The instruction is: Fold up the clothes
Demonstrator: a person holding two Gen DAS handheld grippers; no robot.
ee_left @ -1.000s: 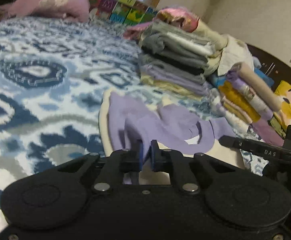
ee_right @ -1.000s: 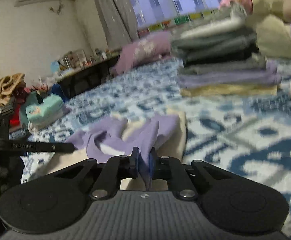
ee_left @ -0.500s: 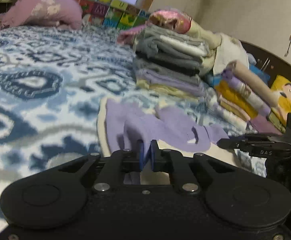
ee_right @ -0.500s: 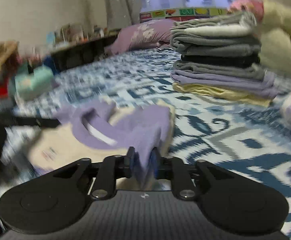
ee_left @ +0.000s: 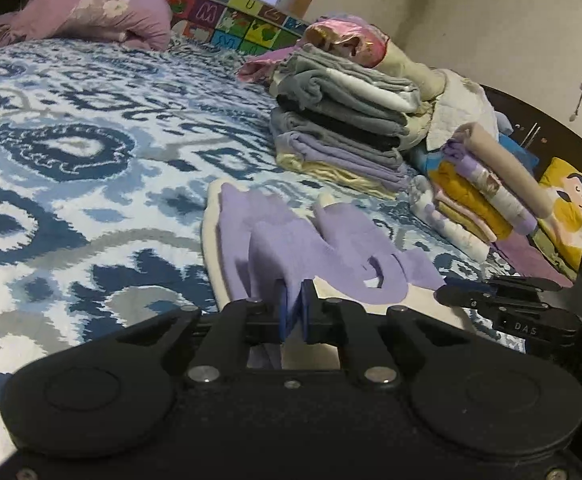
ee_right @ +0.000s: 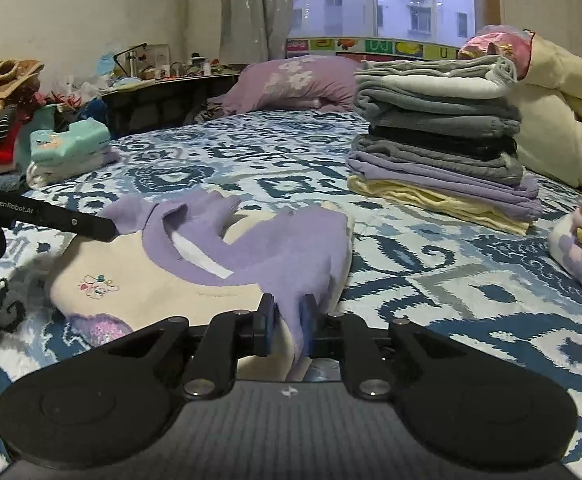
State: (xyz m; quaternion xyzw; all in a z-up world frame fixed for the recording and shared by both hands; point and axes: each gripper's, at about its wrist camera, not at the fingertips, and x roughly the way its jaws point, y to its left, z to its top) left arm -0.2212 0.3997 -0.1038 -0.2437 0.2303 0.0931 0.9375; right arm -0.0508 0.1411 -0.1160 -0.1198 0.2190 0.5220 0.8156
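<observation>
Stacks [ee_right: 439,136] of folded clothes are already sitting on the bed [ee_left: 71,168]; the lilac-and-cream top [ee_right: 195,264] is lying there half-folded, left gripper [ee_left: 292,312] clamped on it, right gripper [ee_right: 287,326] closing its jaws around its hem.

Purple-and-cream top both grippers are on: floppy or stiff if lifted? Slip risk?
Likely floppy: the purple-and-cream top sags in folds between the left gripper and the right gripper. Probably light, thin knit. Right jaws are closing with cloth between; slip seems possible there.
</observation>
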